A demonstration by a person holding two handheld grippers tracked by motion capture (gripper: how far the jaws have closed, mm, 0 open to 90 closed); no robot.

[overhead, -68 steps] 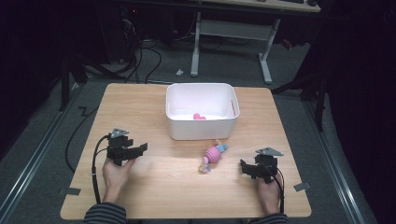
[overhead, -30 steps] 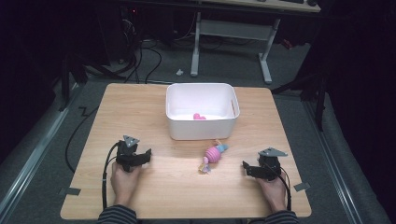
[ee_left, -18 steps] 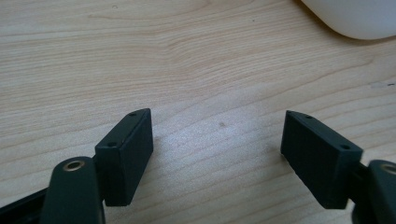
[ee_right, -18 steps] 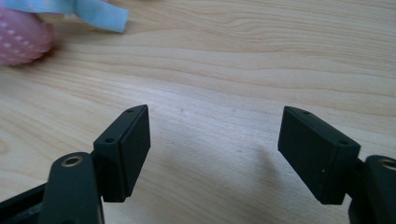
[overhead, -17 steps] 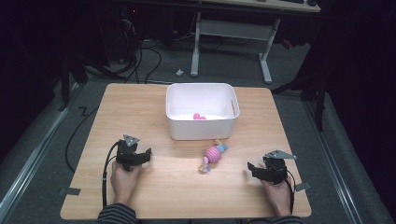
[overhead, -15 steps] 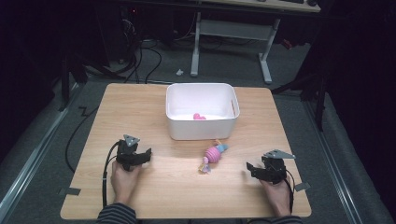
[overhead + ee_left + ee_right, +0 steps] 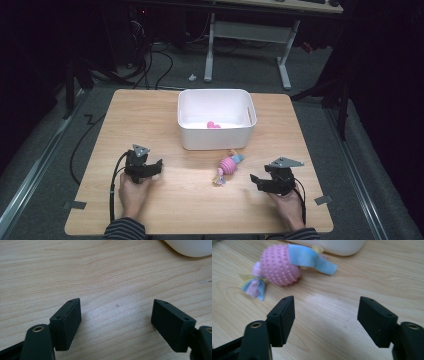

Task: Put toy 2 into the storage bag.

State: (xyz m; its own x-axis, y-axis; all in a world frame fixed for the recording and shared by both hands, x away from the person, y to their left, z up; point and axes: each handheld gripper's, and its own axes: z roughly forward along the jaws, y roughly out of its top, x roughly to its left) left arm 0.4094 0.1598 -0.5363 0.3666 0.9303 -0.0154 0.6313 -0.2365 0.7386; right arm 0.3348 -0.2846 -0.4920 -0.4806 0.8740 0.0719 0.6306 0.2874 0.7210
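A pink knobbly ball toy [image 7: 229, 165] with blue, yellow and pink cloth tails lies on the wooden table just in front of the white bin [image 7: 216, 140]. In the right gripper view the toy [image 7: 280, 265] is ahead and to the left of the jaws. My right gripper [image 7: 254, 179] is right of the toy and points at it. Its jaws have just been closing but stand apart [image 7: 325, 315] over bare wood. My left gripper [image 7: 158, 166] rests on the table at the left, open [image 7: 116, 315], with nothing between its jaws.
A small pink object [image 7: 213, 125] lies inside the bin. The bin's rounded corner [image 7: 190, 247] shows at the top right of the left gripper view. Cables and desk legs [image 7: 285, 65] stand on the floor beyond the table's far edge.
The right hand drifted slightly right, then came back left toward the toy and rose a little. The left hand slid a bit nearer and rightward early on, then kept still.
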